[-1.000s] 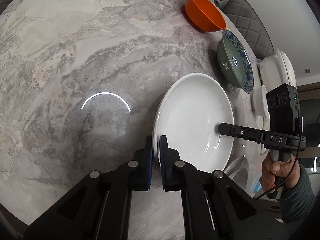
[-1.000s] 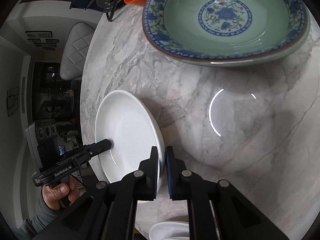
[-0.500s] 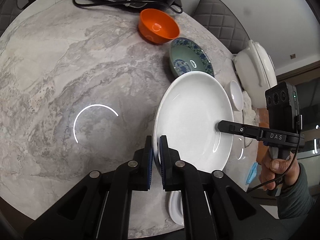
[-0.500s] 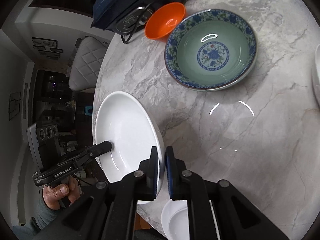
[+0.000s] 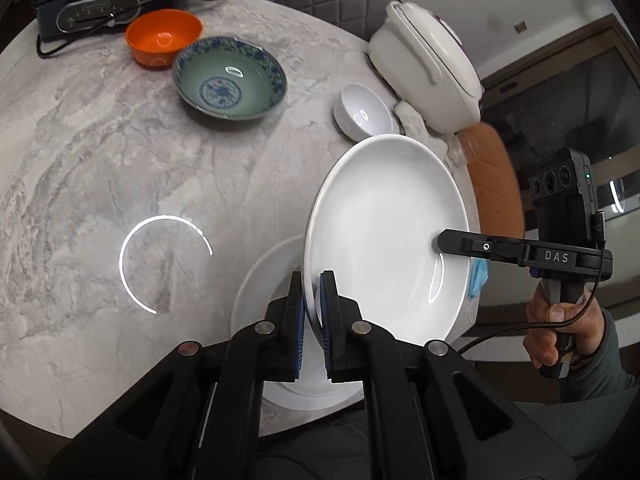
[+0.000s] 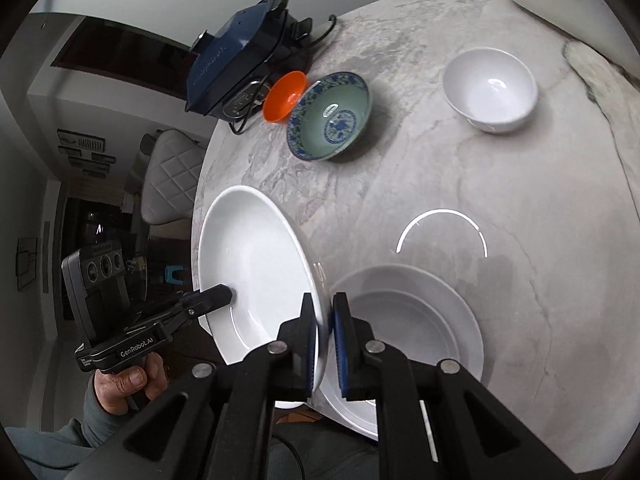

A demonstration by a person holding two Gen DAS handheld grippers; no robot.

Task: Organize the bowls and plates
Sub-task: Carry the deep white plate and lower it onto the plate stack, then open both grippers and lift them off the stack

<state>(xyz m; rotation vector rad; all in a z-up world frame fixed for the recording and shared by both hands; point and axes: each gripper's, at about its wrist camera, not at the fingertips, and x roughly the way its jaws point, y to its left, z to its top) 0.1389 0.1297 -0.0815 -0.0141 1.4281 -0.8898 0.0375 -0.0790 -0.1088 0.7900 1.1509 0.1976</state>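
Note:
A deep white plate [image 5: 384, 236] [image 6: 252, 268] hangs in the air above the marble table's near edge. My left gripper [image 5: 312, 292] is shut on its rim at one side. My right gripper [image 6: 324, 312] is shut on the opposite rim, and its finger shows across the plate in the left wrist view. A second white plate [image 6: 416, 320] [image 5: 260, 280] lies flat on the table just below and beside the held one. Farther back sit a green bowl with a blue pattern [image 5: 230, 78] [image 6: 330, 116], an orange bowl [image 5: 163, 38] [image 6: 285, 97] and a small white bowl [image 5: 364, 114] [image 6: 491, 90].
A dark blue electric cooker [image 5: 104, 0] [image 6: 240, 48] with its cord stands at the table's far edge. A white lidded pot [image 5: 428, 64] sits at the far right on a pale cloth. Padded chairs [image 6: 172, 168] stand round the table [image 5: 80, 160]. A hand [image 5: 556, 332] holds the right gripper.
Both grippers have lifted the white plate off the table and carried it back toward the near edge. The second white plate has come into view beneath it, and more of the table now shows.

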